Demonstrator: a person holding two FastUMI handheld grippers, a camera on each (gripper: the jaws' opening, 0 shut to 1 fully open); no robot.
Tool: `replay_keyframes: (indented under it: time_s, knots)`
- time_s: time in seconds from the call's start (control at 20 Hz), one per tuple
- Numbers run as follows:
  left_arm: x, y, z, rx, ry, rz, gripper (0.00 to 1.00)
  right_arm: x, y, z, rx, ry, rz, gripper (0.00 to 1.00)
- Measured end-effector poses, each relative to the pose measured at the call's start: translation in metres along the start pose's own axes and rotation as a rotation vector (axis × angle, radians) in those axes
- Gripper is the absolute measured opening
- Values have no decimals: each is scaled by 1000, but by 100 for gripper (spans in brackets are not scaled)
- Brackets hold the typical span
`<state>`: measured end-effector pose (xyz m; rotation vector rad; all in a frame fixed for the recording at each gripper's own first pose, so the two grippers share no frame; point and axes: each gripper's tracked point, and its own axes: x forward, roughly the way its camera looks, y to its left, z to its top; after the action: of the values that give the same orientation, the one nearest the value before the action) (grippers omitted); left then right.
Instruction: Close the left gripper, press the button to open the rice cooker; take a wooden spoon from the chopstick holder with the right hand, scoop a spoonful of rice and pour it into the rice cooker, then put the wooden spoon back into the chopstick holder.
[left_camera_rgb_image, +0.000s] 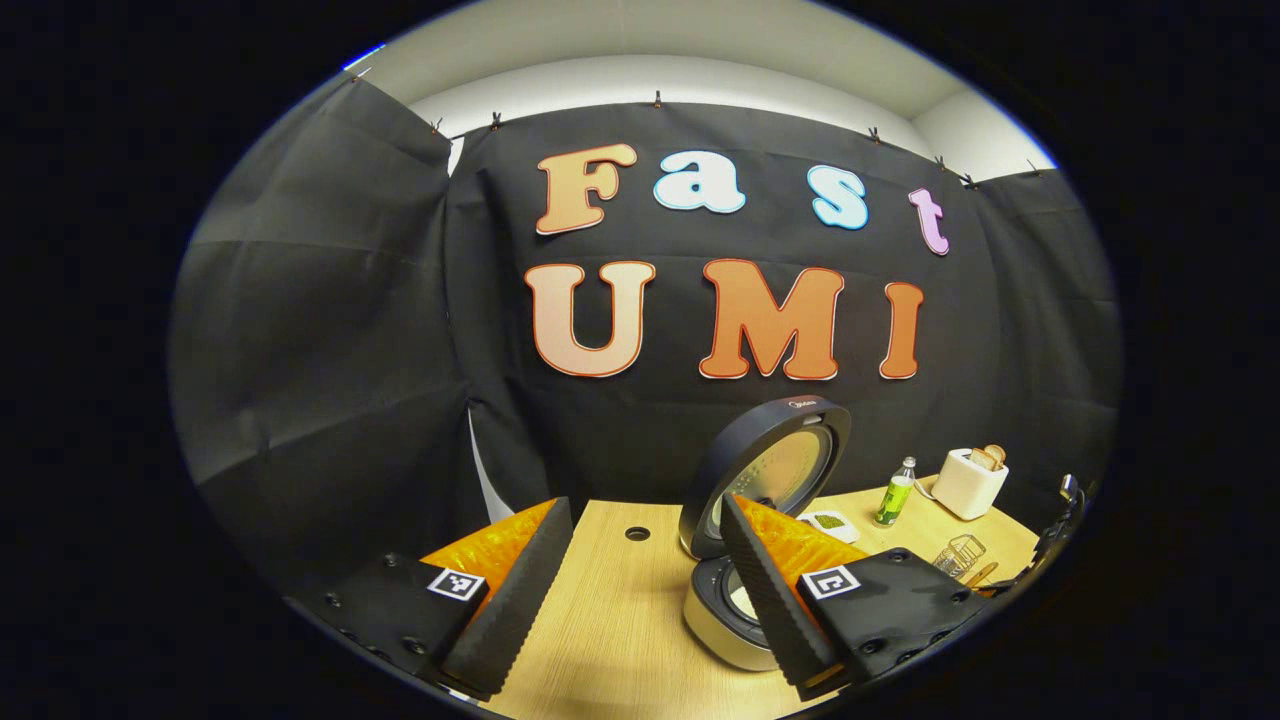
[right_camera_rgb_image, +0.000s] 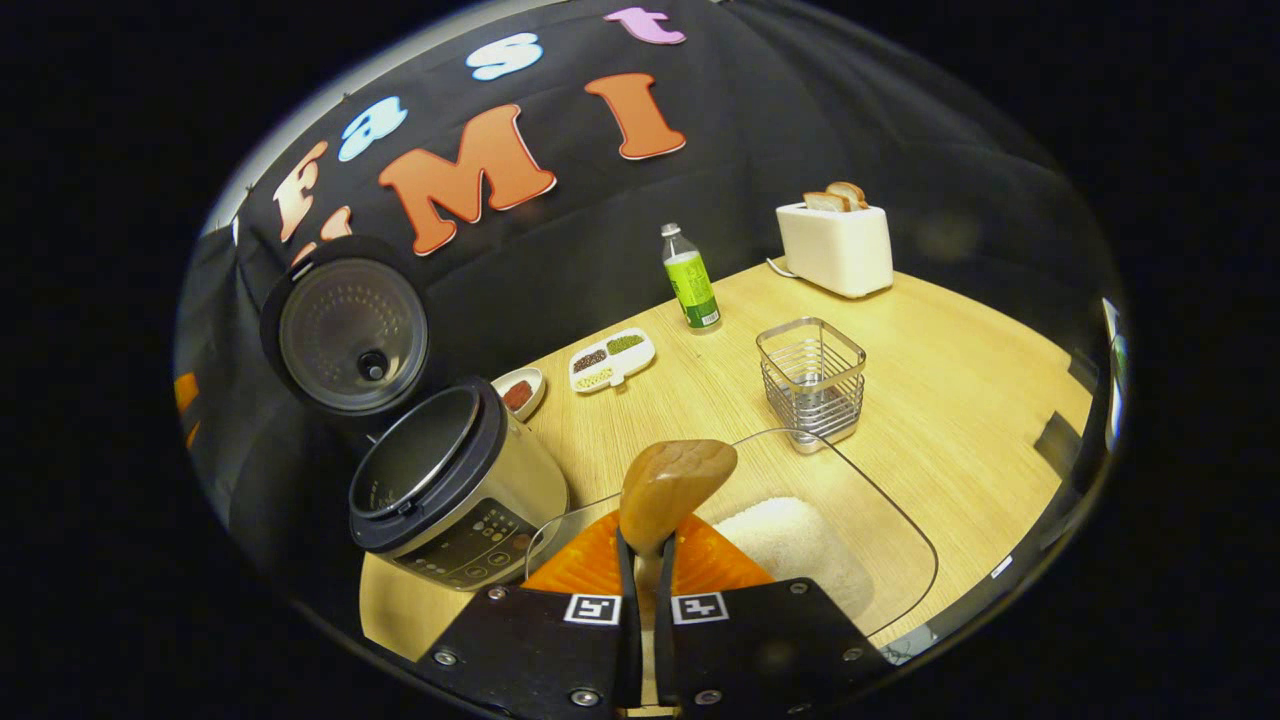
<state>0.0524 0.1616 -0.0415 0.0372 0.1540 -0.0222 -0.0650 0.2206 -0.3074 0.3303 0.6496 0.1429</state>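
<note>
Overhead, white ceiling past black cloth; wooden table (right_camera_rgb_image: 960, 380); left fingers (left_camera_rgb_image: 520, 590) released, right fingers (right_camera_rgb_image: 628, 590) grasping wooden spoon (right_camera_rgb_image: 672, 485).

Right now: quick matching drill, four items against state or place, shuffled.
1 rice cooker
2 wooden spoon
3 chopstick holder
4 toaster

a bread slices in its slots
b lid up, pot exposed
c clamped in the right gripper, bowl above the glass rice dish
d wire basket standing beyond the rice dish

1-b, 2-c, 3-d, 4-a

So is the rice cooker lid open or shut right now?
Open: the rice cooker lid stands raised, with the pot's inside showing.
</note>
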Motion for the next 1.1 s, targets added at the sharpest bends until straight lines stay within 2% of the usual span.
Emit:
replay_keyframes:
  time_s: [0.1, 0.25, 0.45, 0.65, 0.8, 1.1]
  knots:
    - [1, 0, 2, -6, -3, -1, 97, 1, -4, 0, 86, 13, 16, 5]
    - [2, -1, 3, -8, -4, -2, 97, -2, -3, -3, 260, 51, 93, 5]
    - [2, -3, 3, 4, -5, 0, 97, -3, -24, -7, 470, 68, 117, 5]
    - [4, -3, 6, 2, -8, 2, 97, -14, -34, 2, 689, 56, 173, 4]
    - [6, -5, 12, -6, -18, -1, 97, -23, -40, 8, 760, 51, 177, 5]
    - [9, -13, 15, -8, -25, -7, 100, -47, -23, 51, 784, 24, 231, 4]
